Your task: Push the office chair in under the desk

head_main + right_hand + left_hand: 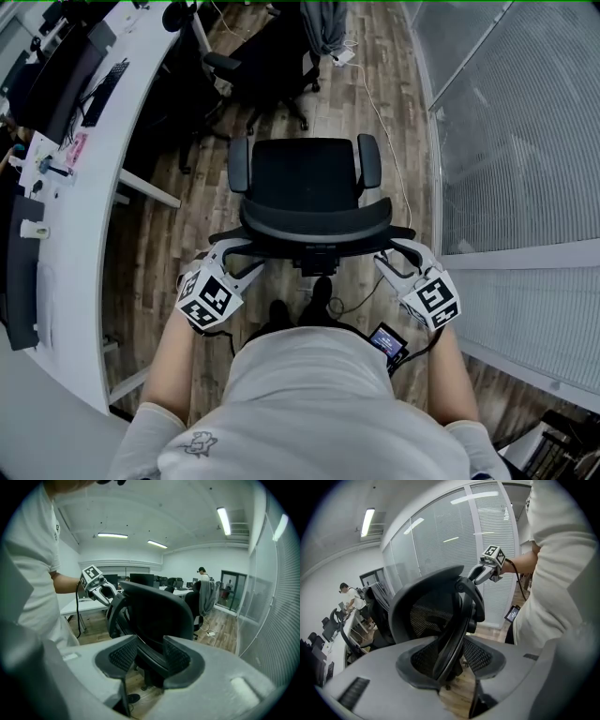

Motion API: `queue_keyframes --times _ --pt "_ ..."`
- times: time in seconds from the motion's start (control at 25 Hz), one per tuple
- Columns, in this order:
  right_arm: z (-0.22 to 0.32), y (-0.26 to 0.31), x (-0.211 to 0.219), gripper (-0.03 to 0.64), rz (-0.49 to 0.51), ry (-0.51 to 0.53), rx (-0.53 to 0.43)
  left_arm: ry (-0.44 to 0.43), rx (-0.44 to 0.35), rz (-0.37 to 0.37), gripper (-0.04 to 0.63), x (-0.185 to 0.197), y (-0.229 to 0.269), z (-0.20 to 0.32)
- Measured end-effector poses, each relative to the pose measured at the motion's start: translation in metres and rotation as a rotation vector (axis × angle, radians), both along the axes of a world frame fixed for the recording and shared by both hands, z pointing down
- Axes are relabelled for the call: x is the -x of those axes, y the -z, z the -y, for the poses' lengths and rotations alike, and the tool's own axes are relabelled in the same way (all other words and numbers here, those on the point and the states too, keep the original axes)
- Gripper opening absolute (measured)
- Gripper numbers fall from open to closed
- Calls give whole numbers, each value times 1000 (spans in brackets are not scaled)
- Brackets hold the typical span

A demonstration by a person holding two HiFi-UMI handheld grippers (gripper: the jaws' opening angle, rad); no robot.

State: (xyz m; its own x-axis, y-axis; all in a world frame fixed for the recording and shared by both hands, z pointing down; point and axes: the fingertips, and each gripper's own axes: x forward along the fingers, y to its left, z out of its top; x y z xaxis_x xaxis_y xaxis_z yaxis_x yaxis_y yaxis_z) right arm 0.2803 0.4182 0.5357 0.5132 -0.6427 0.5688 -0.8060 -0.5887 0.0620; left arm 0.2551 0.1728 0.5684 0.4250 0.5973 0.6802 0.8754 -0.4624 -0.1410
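Jaws on the left gripper [242, 259] and right gripper [392, 261] are both spread wide and not clamped. Each straddles a side edge of the office chair [305, 178] backrest. The chair's black with a mesh back and padded armrests. It sits out on the wood floor [375, 103], beside the white table [141, 84], not under it. The cubes carry black-and-white square markers.

"How many chairs?"
"Two: the near office chair [309, 187] and a far chair [272, 66]."
"Grippers?"
"Two: left gripper [246, 255], right gripper [394, 258]."
"Desks?"
"One desk [66, 281], with one keyboard [101, 91]."
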Motion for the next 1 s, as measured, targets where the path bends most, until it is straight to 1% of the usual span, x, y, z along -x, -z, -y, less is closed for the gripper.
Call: queue_keyframes --times 0.16,0.32,0.56,0.8,1.0 --pt "-3 -15 -1 197 31 17 20 -23 -56 20 185 -1 -17 4" --pt "-9 -29 -5 213 57 24 35 -34 -104 34 190 -2 -31 7" --pt "-12 -48 -10 224 93 80 102 -78 -200 44 190 -8 -50 10" --pt "-15 -69 -17 244 95 162 218 -124 -306 70 190 -13 -68 15" --pt "-23 -86 -22 238 80 248 379 -159 -365 102 187 -15 -77 15"
